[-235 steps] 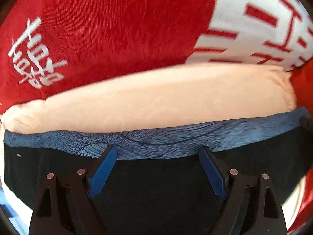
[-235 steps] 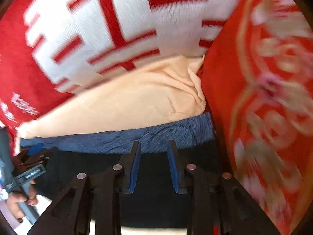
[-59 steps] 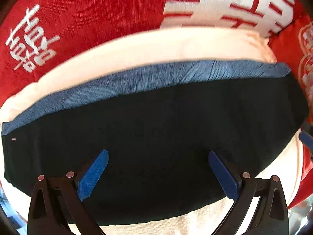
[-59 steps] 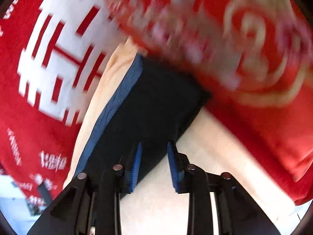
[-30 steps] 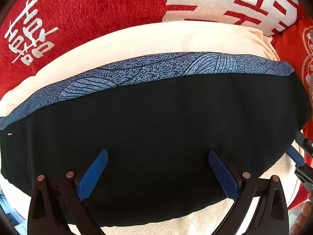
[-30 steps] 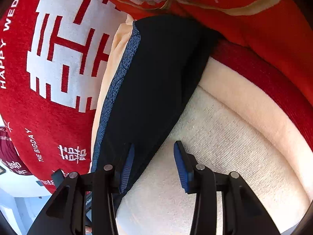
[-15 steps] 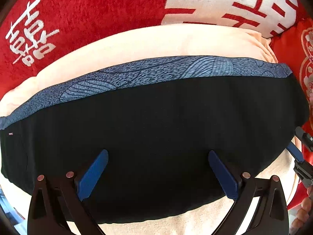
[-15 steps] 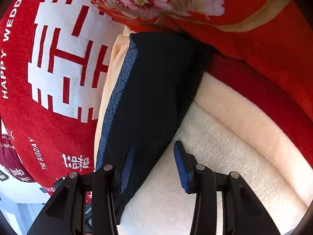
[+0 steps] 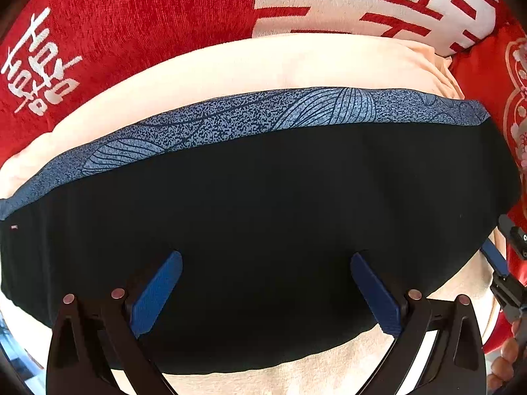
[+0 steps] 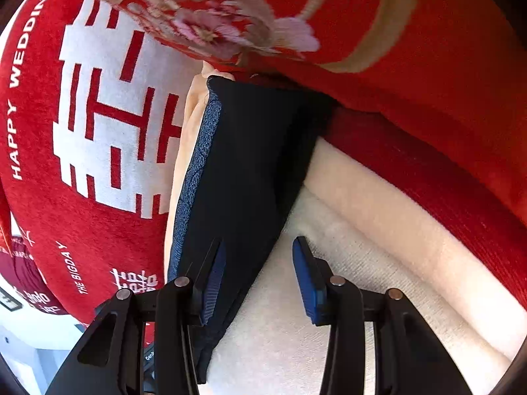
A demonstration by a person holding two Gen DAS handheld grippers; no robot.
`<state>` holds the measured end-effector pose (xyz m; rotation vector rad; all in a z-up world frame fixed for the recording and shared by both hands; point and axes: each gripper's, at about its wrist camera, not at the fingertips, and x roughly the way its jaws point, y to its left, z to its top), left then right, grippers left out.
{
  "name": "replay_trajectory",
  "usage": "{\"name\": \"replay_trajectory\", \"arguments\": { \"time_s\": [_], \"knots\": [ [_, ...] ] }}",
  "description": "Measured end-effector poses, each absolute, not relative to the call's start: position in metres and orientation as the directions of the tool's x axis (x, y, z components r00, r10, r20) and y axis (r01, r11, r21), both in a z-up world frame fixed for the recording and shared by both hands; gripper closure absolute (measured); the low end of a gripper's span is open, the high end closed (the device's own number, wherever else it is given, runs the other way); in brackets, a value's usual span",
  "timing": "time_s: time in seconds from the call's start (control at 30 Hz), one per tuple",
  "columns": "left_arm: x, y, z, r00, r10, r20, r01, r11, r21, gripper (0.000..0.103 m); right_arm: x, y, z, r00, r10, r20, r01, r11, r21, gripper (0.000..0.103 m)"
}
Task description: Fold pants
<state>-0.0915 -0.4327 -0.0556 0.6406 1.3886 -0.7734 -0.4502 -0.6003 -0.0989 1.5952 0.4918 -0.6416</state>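
Observation:
The black pants (image 9: 263, 214) lie folded flat on a cream sofa seat (image 9: 329, 375), their blue patterned waistband (image 9: 250, 118) along the far edge. My left gripper (image 9: 265, 283) hovers over the near part of the pants, open and empty. In the right wrist view the folded pants (image 10: 250, 171) run away from the camera along the seat. My right gripper (image 10: 258, 270) is open and empty at their near right edge, its left finger over the cloth. It also shows at the right edge of the left wrist view (image 9: 504, 263).
A red cushion with white characters (image 9: 138, 19) and a cream cushion (image 9: 263, 65) stand behind the pants. A red embroidered cushion (image 10: 329, 16) lies at the pants' far right end. Cream seat (image 10: 362, 263) spreads to the right of the pants.
Both grippers have let go and drawn back from the waistband; the right one swung round to the pants' right end and opened. In the last second little has moved.

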Motion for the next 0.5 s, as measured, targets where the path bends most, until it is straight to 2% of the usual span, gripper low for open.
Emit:
{"name": "replay_trajectory", "arguments": {
  "time_s": [0.2, 0.5],
  "knots": [
    [-0.094, -0.43, -0.059, 0.023, -0.099, -0.995, 0.795, 0.605, -0.042, 0.0, -0.432, -0.615, -0.099, 0.781, -0.085, -0.618, 0.615, -0.067, 0.786, 0.048],
    [-0.095, -0.433, -0.06, 0.022, -0.099, -0.995, 0.797, 0.603, -0.042, 0.0, -0.408, -0.631, -0.096, 0.778, -0.083, -0.623, 0.625, 0.005, 0.78, 0.048]
  ]
}}
